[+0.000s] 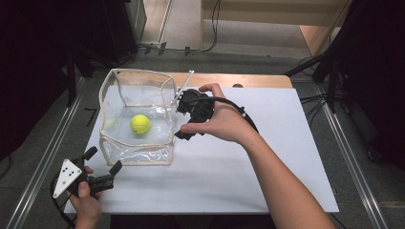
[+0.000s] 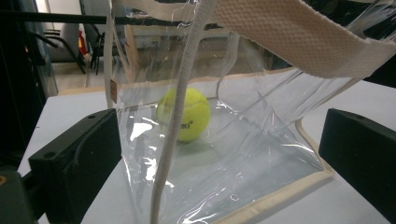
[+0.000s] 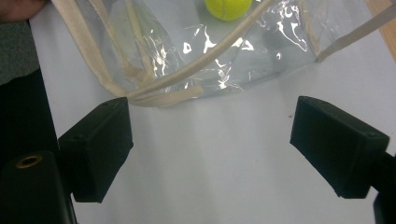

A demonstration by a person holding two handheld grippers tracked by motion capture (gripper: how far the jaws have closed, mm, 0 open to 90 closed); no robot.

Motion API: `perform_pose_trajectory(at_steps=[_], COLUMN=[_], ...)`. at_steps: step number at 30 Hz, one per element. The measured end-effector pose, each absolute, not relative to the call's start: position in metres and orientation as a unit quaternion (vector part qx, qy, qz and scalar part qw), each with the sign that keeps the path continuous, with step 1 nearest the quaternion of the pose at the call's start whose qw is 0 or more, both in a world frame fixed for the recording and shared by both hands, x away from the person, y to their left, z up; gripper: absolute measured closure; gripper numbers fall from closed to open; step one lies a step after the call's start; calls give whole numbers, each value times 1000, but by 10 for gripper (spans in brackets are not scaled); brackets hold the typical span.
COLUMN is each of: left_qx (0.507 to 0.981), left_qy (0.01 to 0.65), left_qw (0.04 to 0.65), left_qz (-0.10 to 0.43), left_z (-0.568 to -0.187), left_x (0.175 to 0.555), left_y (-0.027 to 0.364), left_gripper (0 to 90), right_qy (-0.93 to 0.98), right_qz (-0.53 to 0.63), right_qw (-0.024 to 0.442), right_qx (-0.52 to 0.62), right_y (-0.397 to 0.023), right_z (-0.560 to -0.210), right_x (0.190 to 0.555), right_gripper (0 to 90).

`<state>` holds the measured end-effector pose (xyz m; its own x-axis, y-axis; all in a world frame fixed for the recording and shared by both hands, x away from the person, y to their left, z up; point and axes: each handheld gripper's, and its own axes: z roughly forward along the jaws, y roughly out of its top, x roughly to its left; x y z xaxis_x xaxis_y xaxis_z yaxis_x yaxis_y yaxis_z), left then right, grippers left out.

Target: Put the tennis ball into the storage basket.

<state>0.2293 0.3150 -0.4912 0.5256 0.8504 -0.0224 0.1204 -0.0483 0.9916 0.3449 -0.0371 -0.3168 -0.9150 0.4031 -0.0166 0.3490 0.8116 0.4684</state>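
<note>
A clear plastic bag (image 1: 136, 114) with cream trim stands open on the left part of the white table (image 1: 267, 157). A yellow tennis ball (image 1: 140, 123) lies on its floor. My left gripper (image 1: 102, 160) is open just off the bag's near left corner. In the left gripper view, the bag (image 2: 233, 154) and ball (image 2: 184, 114) sit ahead, and the near corner reaches between the wide jaws. My right gripper (image 1: 179, 119) is open at the bag's right side, held from above by a hand. The right gripper view has bare table between the jaws, with the bag (image 3: 196, 51) and ball (image 3: 228, 7) beyond.
A cream strap (image 1: 185, 81) sticks up from the bag's far right corner. A strip of wooden tabletop (image 1: 239, 80) runs along the back edge. Metal floor rails (image 1: 38, 162) flank the table, and cables (image 1: 315, 100) and dark stands lie at the right.
</note>
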Motion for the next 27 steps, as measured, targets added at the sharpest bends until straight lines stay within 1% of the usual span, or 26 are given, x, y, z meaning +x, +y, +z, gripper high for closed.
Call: perform_pose_trajectory(at_steps=[14, 27], left_qx=[652, 654], left_qy=[372, 371], left_qw=[581, 579], left_qz=[315, 316], left_z=[-491, -491], left_x=[229, 229], left_y=[314, 314], left_gripper=[0, 0], right_qy=[949, 943], right_qz=[232, 237], right_qw=[55, 63], right_qx=[209, 224], right_y=[-49, -62], right_z=[-333, -351], right_x=[340, 335], right_gripper=[113, 109])
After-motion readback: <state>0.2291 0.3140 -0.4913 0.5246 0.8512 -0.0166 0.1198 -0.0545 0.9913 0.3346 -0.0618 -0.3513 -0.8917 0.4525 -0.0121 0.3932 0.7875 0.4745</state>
